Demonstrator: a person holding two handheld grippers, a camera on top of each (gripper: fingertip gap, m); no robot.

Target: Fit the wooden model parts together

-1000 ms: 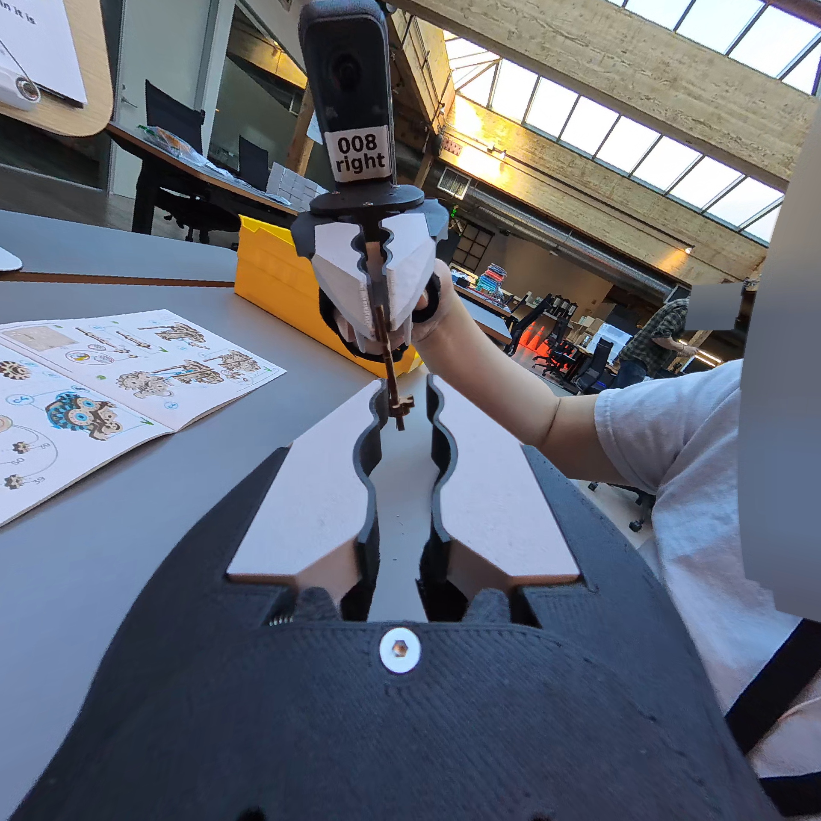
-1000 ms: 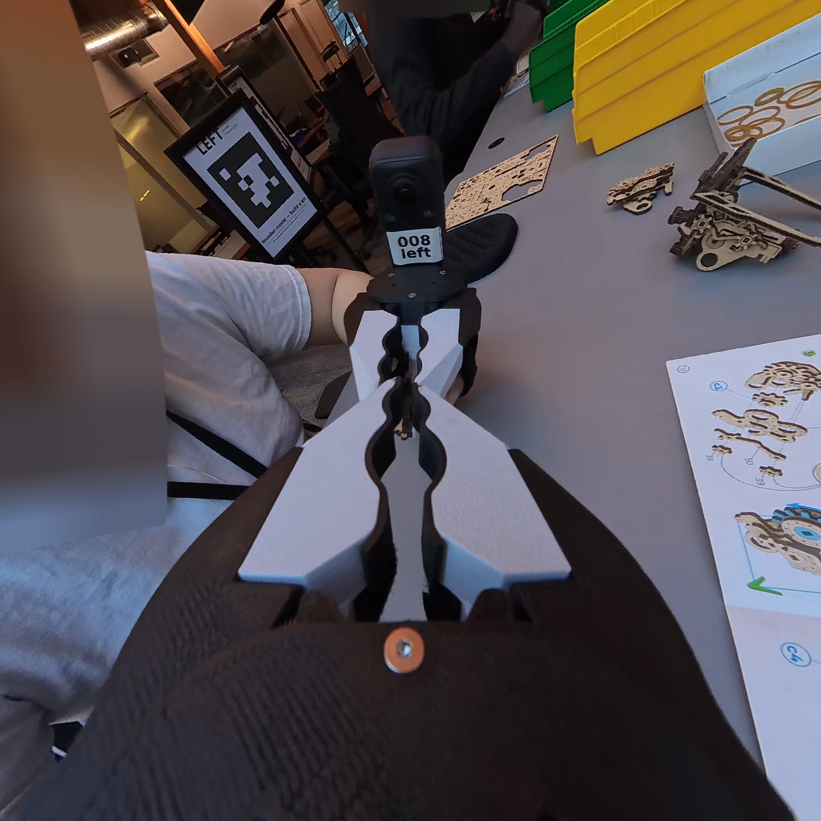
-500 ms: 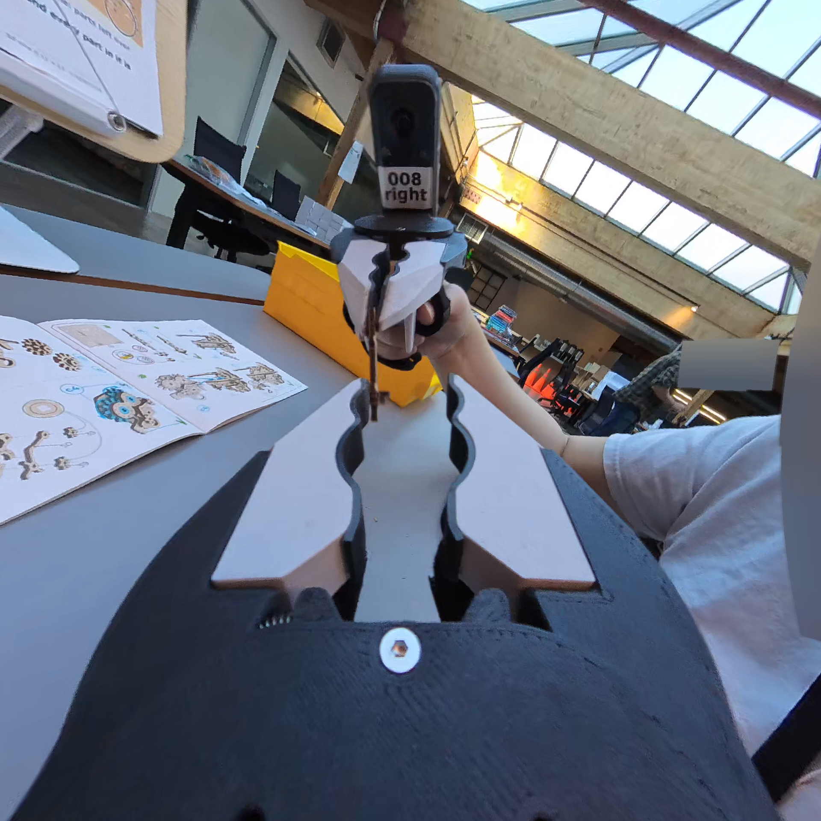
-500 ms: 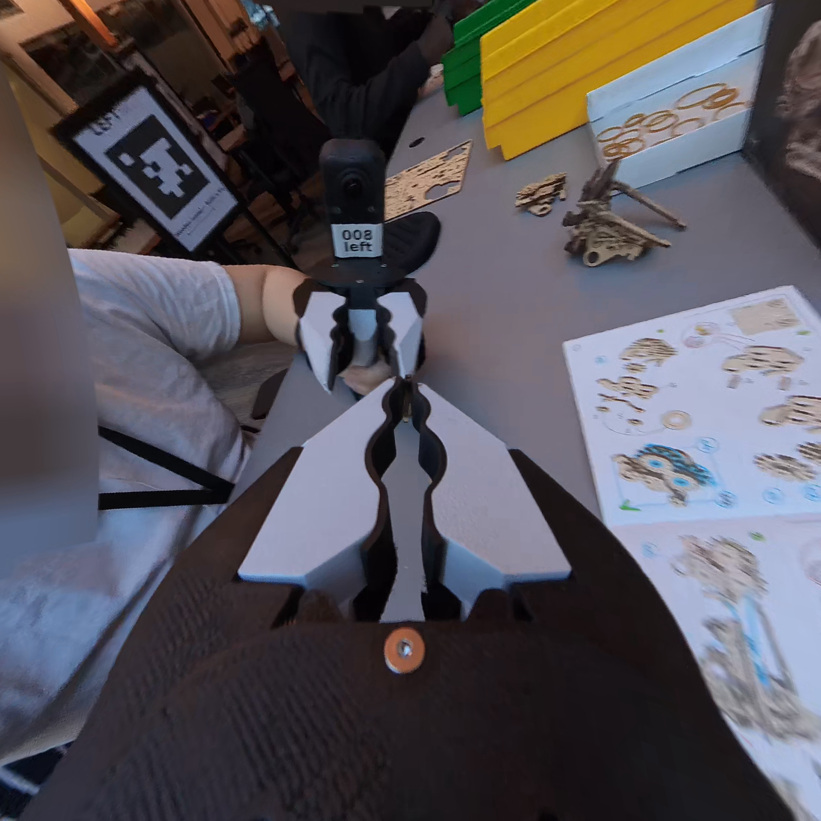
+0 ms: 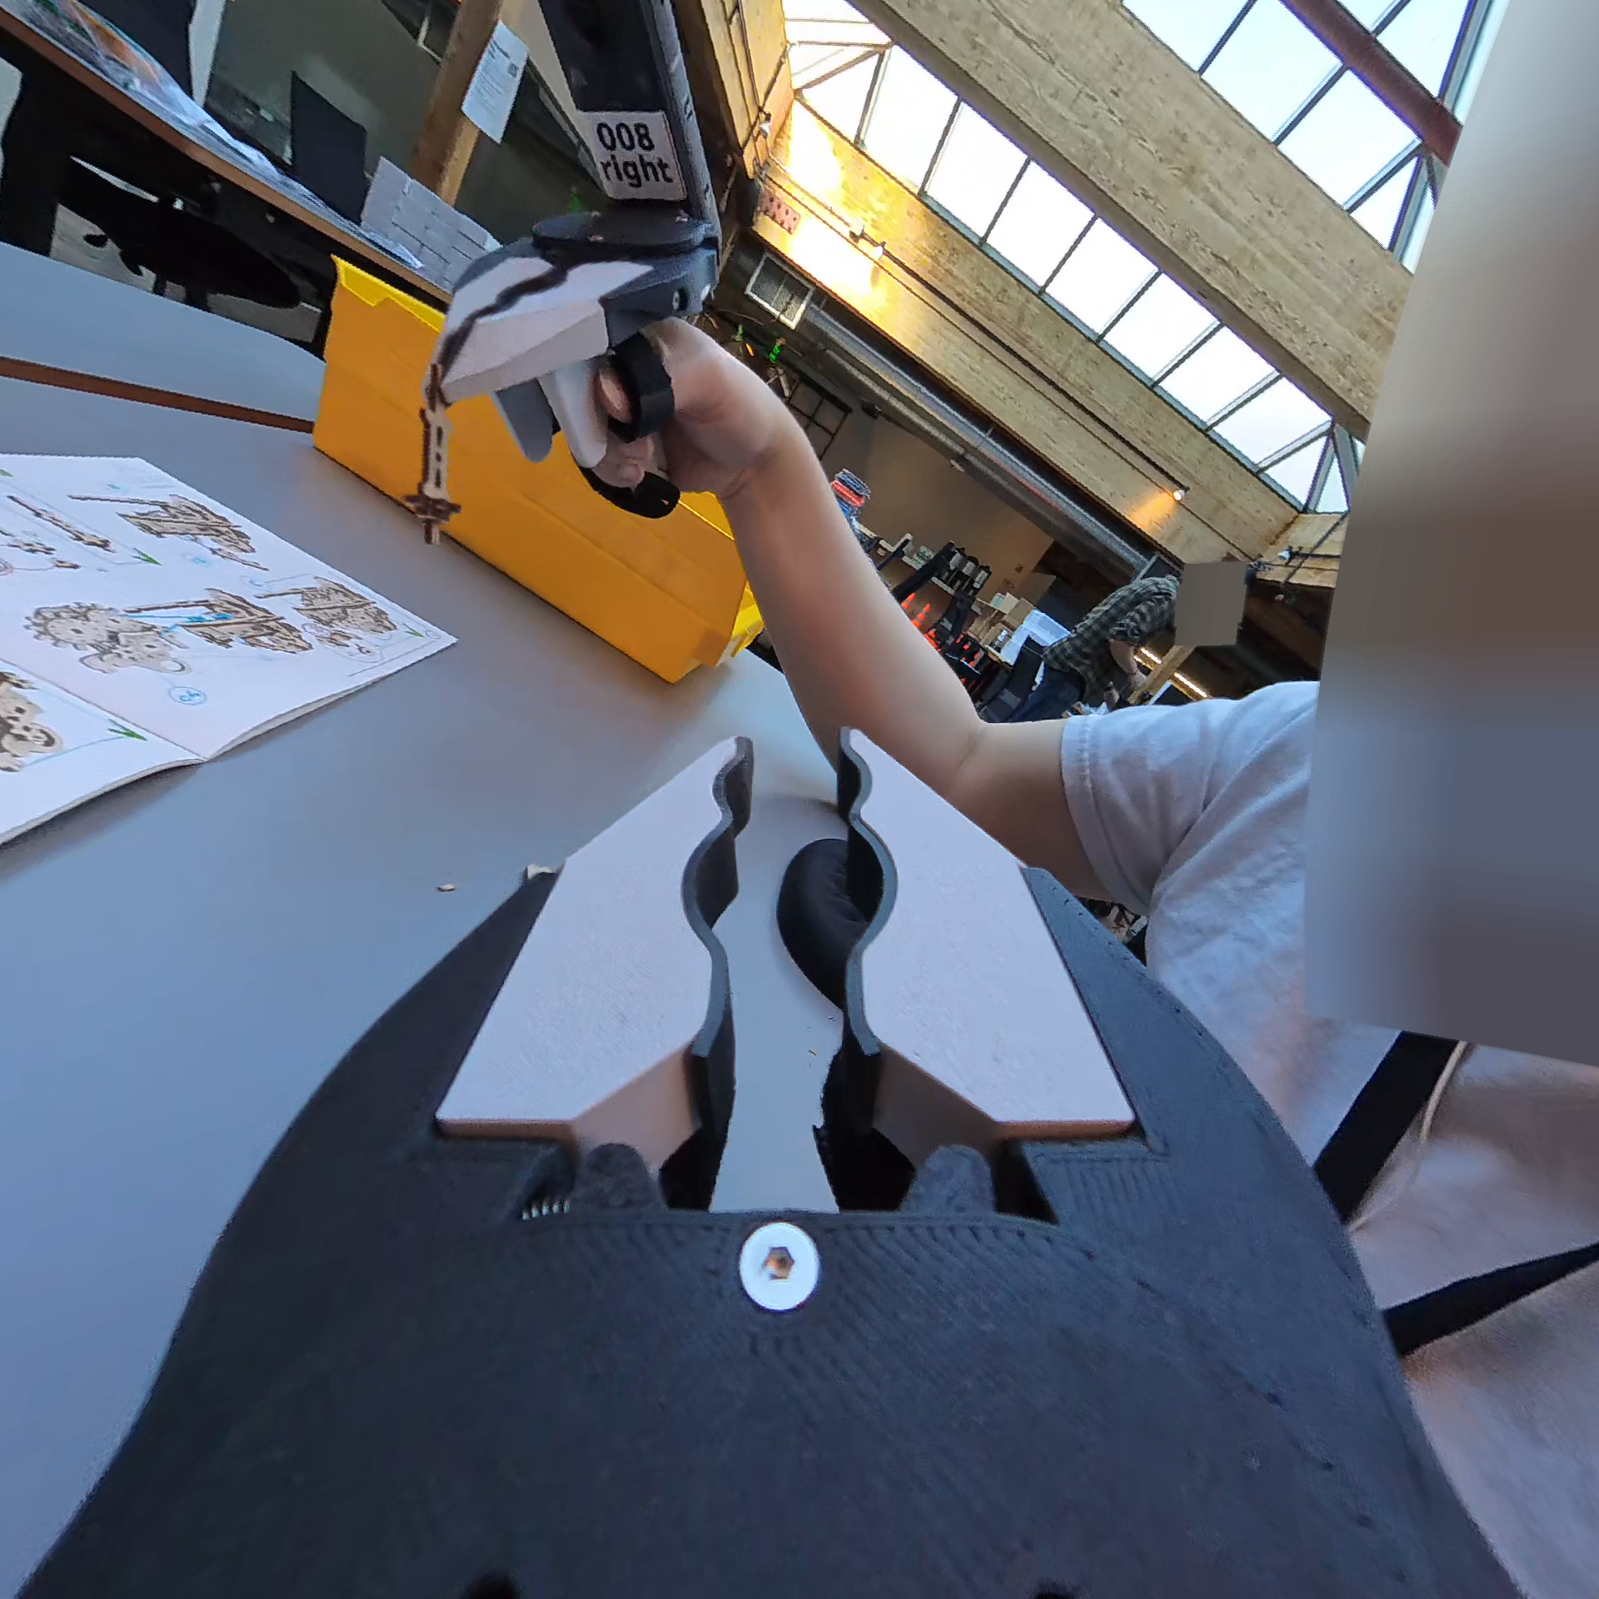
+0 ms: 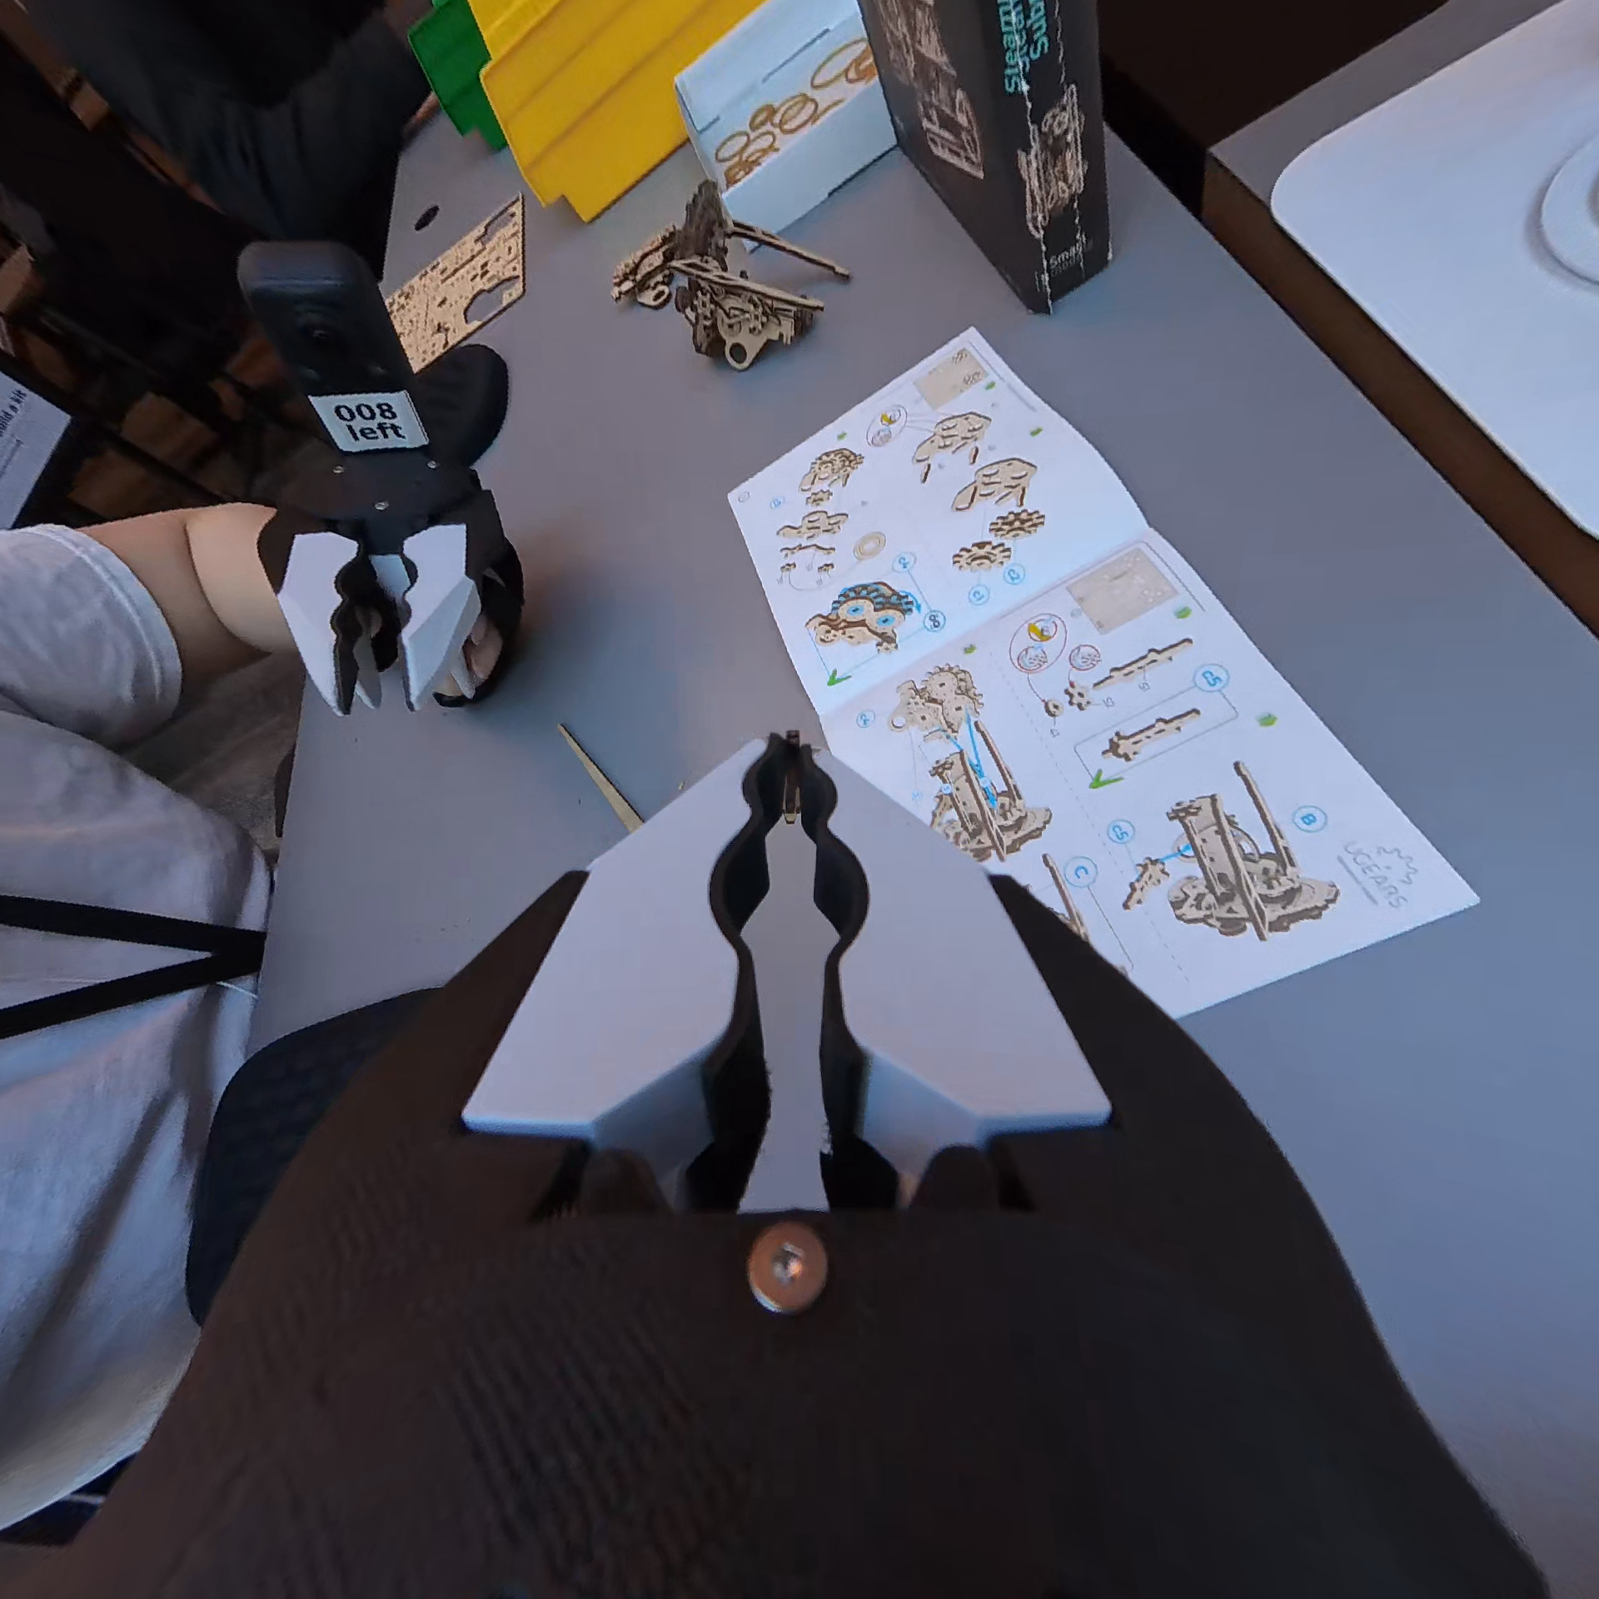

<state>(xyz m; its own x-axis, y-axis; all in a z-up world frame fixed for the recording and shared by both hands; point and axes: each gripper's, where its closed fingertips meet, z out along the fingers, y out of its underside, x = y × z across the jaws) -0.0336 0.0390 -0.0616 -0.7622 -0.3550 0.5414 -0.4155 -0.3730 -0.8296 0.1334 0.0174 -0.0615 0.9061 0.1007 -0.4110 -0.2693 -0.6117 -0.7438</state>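
Right wrist view looks down along the right gripper (image 6: 789,761), and its jaws are pinched tight at the tips on a thin wooden axle piece (image 6: 790,779), seen here almost end-on. From the left wrist view that same wooden axle piece (image 5: 435,467) hangs from the right gripper (image 5: 441,381), clear of the grey worktop (image 5: 303,908) and in front of the yellow bin (image 5: 562,536). The left gripper (image 5: 792,761) has its jaws apart with nothing between them; it hovers over the worktop edge, well apart from the right one. The open instruction booklet (image 6: 1082,675) lies flat just beyond the right gripper's tips. Farther back a half-built wooden model (image 6: 718,285) sits on the worktop near a cut-out wooden sheet (image 6: 459,294), a white box (image 6: 779,130) and a tall dark box (image 6: 995,130). A slim wooden stick (image 6: 597,774) lies on the worktop between the two grippers.
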